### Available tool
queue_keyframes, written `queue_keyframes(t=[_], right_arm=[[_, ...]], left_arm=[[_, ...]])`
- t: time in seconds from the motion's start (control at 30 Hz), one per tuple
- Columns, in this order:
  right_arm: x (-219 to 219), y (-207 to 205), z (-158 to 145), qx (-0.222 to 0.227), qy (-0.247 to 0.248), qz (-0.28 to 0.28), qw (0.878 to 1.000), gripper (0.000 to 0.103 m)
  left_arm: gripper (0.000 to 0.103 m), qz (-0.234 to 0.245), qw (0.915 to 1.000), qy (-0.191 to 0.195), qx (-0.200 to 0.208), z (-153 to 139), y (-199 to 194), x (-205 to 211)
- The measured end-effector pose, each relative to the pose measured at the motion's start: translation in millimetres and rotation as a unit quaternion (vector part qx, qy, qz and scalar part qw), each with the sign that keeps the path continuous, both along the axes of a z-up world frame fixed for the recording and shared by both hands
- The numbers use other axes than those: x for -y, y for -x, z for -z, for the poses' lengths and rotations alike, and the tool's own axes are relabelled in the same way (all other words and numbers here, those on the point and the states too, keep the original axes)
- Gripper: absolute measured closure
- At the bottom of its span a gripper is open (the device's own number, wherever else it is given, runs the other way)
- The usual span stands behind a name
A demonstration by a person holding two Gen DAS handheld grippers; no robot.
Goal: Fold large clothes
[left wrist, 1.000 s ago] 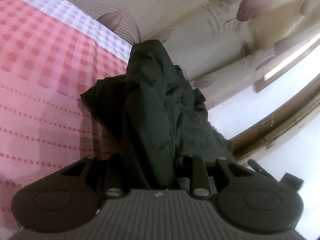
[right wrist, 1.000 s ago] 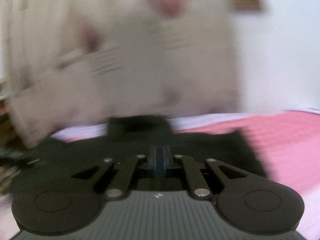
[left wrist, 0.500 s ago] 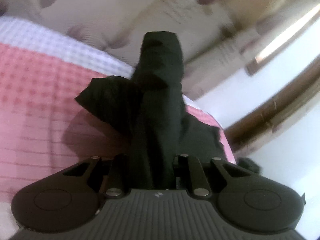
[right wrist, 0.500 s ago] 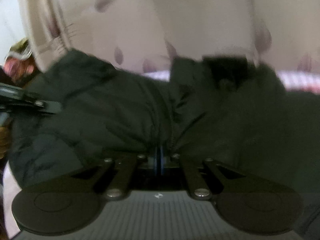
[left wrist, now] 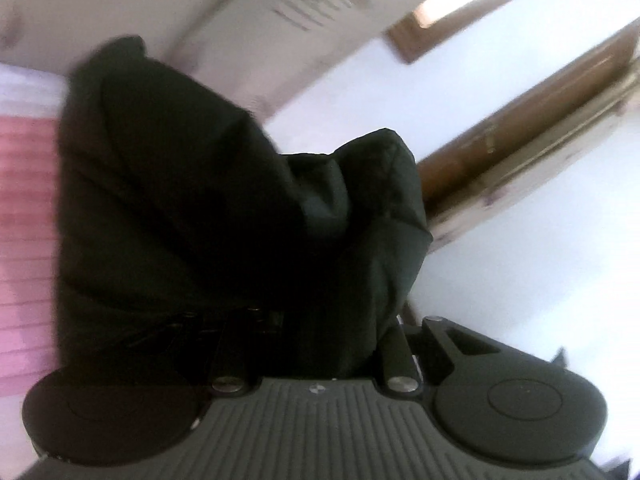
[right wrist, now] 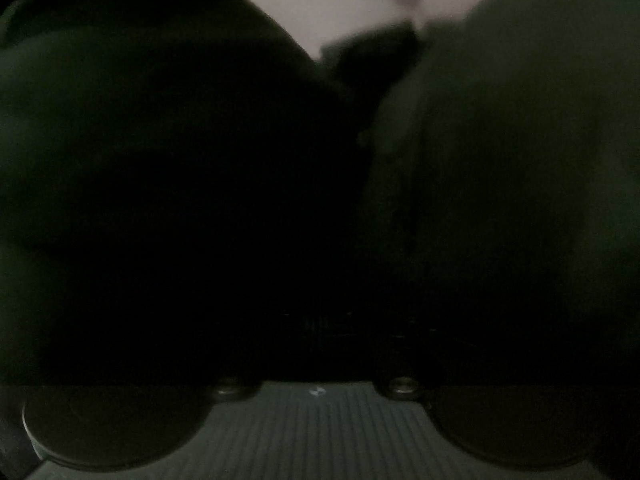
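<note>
The left gripper [left wrist: 316, 320] is hoisting the black garment [left wrist: 224, 208] clear of the bed [left wrist: 24, 184], jaws clenched on it; the right gripper [right wrist: 320, 320] is plunging into cloth, jaws clamped, starting a fold.

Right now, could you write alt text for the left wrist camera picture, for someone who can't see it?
A bunched dark garment fills the middle of the blurred fisheye view, rising from the left hand-held gripper, whose jaws are clamped on it. A pink checked bedspread shows at the left, with a leaf-print curtain and white wall behind.
</note>
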State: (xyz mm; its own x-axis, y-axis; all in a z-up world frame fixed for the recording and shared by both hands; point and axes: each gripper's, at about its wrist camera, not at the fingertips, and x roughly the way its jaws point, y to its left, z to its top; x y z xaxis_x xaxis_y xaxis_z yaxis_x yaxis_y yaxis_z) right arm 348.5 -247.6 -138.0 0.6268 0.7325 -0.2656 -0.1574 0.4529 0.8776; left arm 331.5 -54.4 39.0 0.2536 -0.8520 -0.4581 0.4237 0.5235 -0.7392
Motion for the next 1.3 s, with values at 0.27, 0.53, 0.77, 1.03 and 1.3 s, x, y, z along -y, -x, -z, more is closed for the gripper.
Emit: queue_keyframes(t=[0.27, 0.53, 0.77, 1.03, 1.3], right_arm=[[111, 61, -4, 0.041, -0.036, 0.064, 0.996, 0.096], [168, 111, -39, 0.124, -0.050, 0.094, 0.987, 0.010], [157, 94, -72, 0.091, 0.039, 0.091, 0.991, 0.008], [127, 62, -90, 0.057, 0.136, 0.070, 0.987, 0.008], [38, 40, -102, 0.119, 0.383, -0.022, 0.916, 0.057]], left_arm=[[0.049, 0.005, 0.9866, 0.163, 0.003, 75, 4, 27], [0.025, -0.022, 0.9501, 0.311, -0.010, 106, 14, 50], [0.025, -0.110, 0.8914, 0.440, 0.001, 149, 41, 31], [0.026, -0.226, 0.8463, 0.480, 0.051, 179, 96, -1], [0.016, -0.314, 0.8362, 0.445, 0.063, 188, 149, -15]])
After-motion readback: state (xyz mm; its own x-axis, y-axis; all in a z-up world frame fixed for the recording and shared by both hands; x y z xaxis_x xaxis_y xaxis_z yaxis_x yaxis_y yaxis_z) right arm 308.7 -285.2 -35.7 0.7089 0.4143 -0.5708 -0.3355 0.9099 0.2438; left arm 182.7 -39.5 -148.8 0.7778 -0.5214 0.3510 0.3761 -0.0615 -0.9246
